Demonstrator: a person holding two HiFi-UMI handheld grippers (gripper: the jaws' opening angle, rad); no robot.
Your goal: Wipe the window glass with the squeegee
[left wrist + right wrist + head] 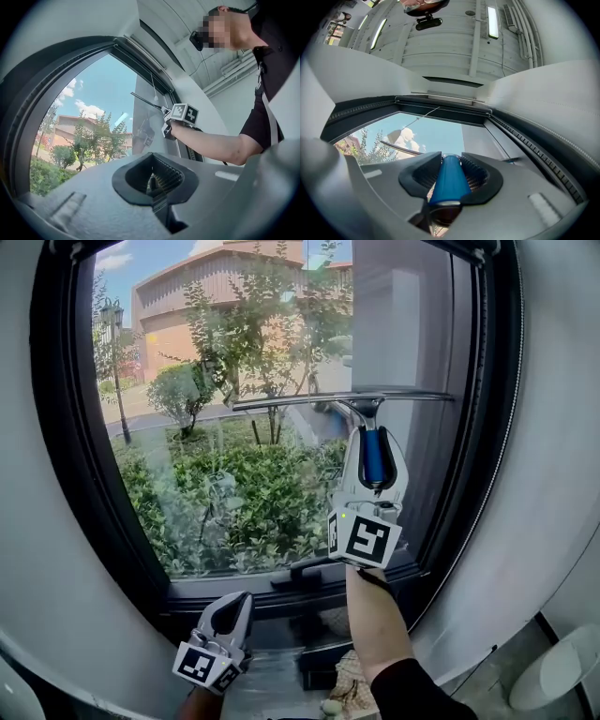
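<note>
Nearest to the camera, at about 7 o'clock in the head view, the left tool (232,607) hangs low by the bottom of the window frame (281,589). Its jaws are together with nothing in them, so it's just idling.

Further out, around 3 o'clock, the right tool (373,465) is clamped on the squeegee's blue handle (373,452). The squeegee (342,399) points up toward 12, and its blade lies crosswise on the window glass (225,493) at roughly 1 o'clock, about a third of the way down.

I'd call this mid-stroke. The next move is probably a steady pull toward 6 o'clock, keeping the blade flat and pressed evenly.

Count: two tools, one squeegee, one window. Beyond the glass there are shrubs (253,512).
</note>
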